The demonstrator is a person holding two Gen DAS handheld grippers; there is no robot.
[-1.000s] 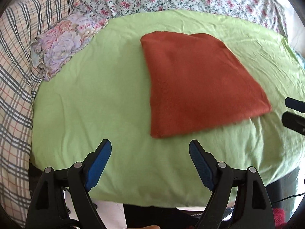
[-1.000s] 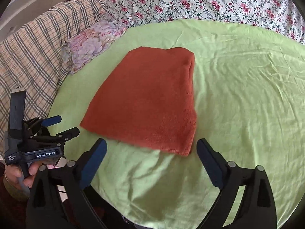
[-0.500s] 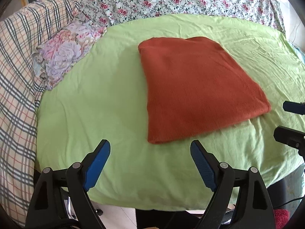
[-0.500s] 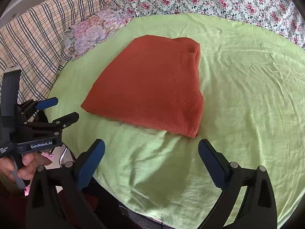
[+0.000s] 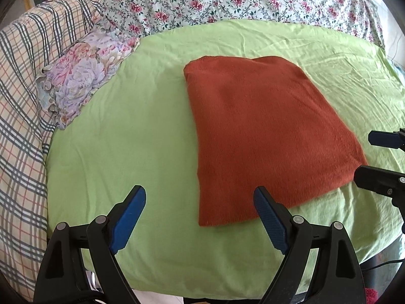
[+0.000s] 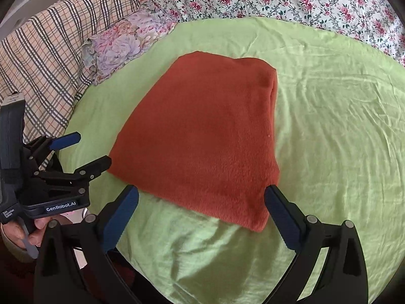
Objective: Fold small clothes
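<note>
Both the left gripper (image 5: 200,202) and right gripper (image 6: 202,202) hovered spread and empty, the folded rust knit (image 6: 202,136) lying just past their fingertips on the green sheet (image 6: 329,126), likely soft, light, best pinched at near corners.

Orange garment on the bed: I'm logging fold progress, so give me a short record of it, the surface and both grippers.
garment: orange knit, folded flat into a neat block
surface: green sheet
behind: floral pillow, plaid blanket
left gripper: open, empty, by the garment's near left corner
right gripper: open, empty, before the near edge
</note>
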